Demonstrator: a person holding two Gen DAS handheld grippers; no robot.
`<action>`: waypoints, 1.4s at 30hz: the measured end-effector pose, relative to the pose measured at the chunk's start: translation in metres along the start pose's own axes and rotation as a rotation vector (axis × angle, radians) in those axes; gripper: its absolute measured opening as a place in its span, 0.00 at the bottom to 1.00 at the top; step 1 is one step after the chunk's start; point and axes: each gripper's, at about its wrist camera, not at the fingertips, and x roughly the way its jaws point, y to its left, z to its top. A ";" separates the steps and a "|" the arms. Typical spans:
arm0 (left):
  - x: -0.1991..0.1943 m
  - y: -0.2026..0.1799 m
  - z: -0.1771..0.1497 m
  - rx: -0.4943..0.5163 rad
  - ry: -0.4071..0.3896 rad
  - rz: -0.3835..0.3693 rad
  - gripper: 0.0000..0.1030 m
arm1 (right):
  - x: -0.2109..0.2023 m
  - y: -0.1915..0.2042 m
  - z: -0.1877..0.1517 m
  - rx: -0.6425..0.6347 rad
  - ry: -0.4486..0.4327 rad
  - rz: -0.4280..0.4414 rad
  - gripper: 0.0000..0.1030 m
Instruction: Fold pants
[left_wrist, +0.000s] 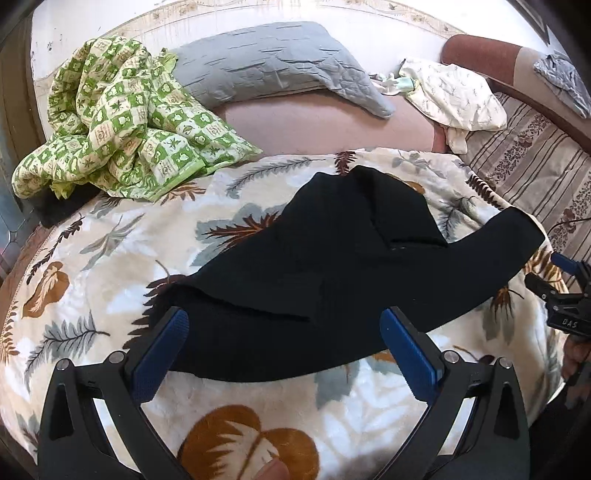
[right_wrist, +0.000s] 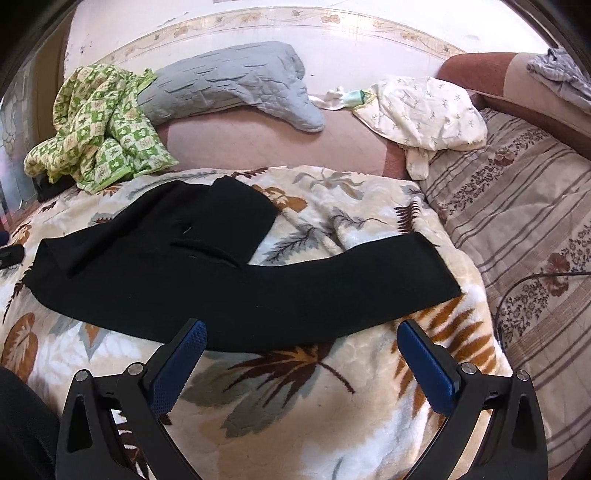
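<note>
A: Both sets of jaws are spread wide and hold nothing; the left gripper hangs over the near edge of the black pants, the right gripper just short of it

B: So which step?

A: Pants lie across the leaf-print blanket, one leg over the other, it seems. I'd judge a crosswise fold comes next, needing pinches on an end

B: Room?

A: Open blanket nearby; green quilt and pillow well apart
</note>
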 end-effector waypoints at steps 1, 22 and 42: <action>0.001 0.001 -0.002 0.001 -0.014 0.005 1.00 | 0.000 0.002 0.000 -0.006 -0.001 -0.001 1.00; 0.020 0.095 -0.073 -0.278 0.129 -0.277 1.00 | -0.002 -0.072 0.003 0.272 0.010 0.056 1.00; 0.009 0.040 -0.044 -0.093 0.061 -0.018 1.00 | -0.004 -0.003 0.001 -0.024 -0.013 0.094 1.00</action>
